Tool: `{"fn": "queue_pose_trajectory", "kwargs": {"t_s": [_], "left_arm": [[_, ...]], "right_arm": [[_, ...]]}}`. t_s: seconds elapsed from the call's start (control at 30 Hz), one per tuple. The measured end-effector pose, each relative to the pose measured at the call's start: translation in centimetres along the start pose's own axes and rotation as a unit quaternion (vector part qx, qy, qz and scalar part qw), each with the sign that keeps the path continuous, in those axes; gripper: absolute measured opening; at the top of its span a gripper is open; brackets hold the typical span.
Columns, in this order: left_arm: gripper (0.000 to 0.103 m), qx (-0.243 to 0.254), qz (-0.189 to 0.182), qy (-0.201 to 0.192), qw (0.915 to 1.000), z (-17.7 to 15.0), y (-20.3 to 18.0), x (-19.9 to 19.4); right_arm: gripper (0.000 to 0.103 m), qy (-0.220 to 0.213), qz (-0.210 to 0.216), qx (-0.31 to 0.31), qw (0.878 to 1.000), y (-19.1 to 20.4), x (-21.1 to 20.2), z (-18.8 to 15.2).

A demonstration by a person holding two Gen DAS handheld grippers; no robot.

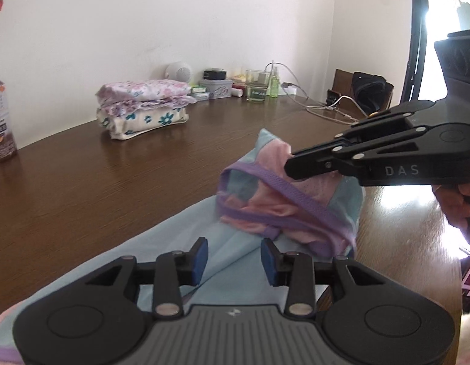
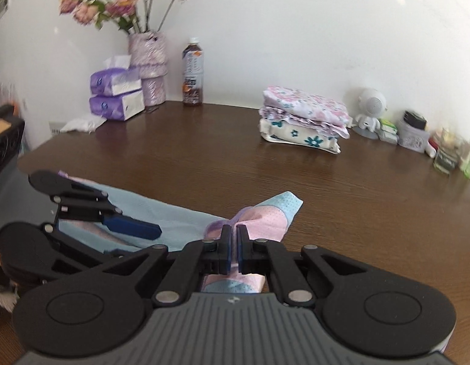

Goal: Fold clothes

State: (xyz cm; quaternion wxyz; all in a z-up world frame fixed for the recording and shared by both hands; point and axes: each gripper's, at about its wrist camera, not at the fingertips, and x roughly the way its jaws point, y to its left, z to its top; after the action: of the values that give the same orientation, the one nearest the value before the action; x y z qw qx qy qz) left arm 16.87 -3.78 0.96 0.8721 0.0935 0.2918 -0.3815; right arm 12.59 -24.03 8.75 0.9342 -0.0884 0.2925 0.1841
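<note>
Spanning both views, the brown wooden table [image 1: 83, 182] carries a blue, pink and purple garment [image 1: 265, 210] near its front edge. Farther back sits a stack of folded floral clothes [image 2: 305, 121]. The right gripper [image 2: 234, 249] pinches a bunched part of the garment, while the left gripper [image 1: 234, 263] hovers spread above the blue fabric.

Dark brown wood-grain bench [image 1: 83, 176] set against a plain white wall [image 1: 143, 30]. Dark-framed doorway or window [image 1: 417, 30] at the bench's far right corner, strong daylight through it; bright glare patch on the bench's right edge. Walls evenly lit.
</note>
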Motion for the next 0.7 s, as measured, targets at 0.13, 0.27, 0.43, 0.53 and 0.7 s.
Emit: {"fn": "queue_pose_trajectory", "kwargs": {"t_s": [0.13, 0.27, 0.43, 0.53, 0.7], "left_arm": [[0.037, -0.029, -0.005, -0.006, 0.9996, -0.9, 2.1, -1.4], [0.038, -0.064, -0.015, -0.019, 0.9976, -1.3, 3.5, -2.5], [0.041, -0.066, -0.013, -0.020, 0.9976, -1.5, 3.4, -2.7], [0.041, -0.065, -0.010, -0.015, 0.9977, -1.6, 3.3, -2.5], [0.041, -0.072, -0.012, -0.011, 0.9973, -1.7, 3.5, -2.4]], "right_arm": [[0.003, 0.010, 0.013, -0.024, 1.000, 2.2, 0.7, 0.4], [0.003, 0.026, 0.030, -0.037, 0.999, 4.1, 2.1, 0.2], [0.003, 0.041, 0.049, -0.035, 0.997, 5.3, 3.8, -0.2], [0.004, 0.043, 0.062, -0.025, 0.997, 5.6, 4.5, -0.5], [0.007, 0.025, 0.105, 0.032, 0.994, 4.2, 4.2, -0.5]]}}
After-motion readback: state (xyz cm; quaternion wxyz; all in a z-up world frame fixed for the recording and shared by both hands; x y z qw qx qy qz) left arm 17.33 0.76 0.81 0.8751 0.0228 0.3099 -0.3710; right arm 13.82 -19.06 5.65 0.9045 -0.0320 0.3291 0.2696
